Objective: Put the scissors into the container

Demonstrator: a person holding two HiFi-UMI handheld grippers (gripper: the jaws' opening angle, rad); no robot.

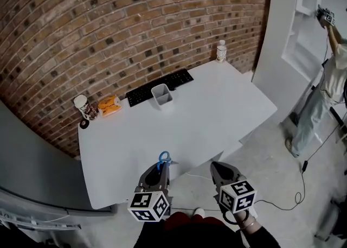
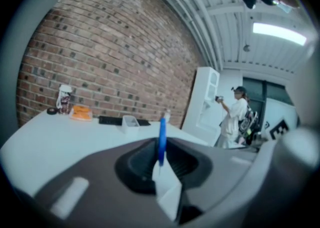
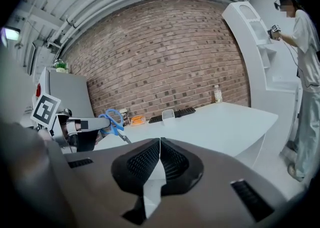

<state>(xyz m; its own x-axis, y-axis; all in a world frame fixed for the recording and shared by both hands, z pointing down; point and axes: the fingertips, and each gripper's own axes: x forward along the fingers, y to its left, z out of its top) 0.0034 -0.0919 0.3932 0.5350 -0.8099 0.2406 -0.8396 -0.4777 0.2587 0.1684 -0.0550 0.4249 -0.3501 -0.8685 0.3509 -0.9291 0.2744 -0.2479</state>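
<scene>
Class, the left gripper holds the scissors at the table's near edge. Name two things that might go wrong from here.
1. The left gripper pinches the scissors on a thin edge; they might twist or slip out.
2. The small container stands next to the keyboard; a clumsy drop might tip it or miss.

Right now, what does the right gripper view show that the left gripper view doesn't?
Only the right gripper view: the left gripper from the side, shut on the scissors, both blue handle loops showing; also the right gripper, shut and empty.
Only the left gripper view: the scissors edge-on between its own jaws, blue handle upward; a lit ceiling light.
Both: the white table, the container beside the keyboard, the brick wall, a person at the white shelf.
</scene>
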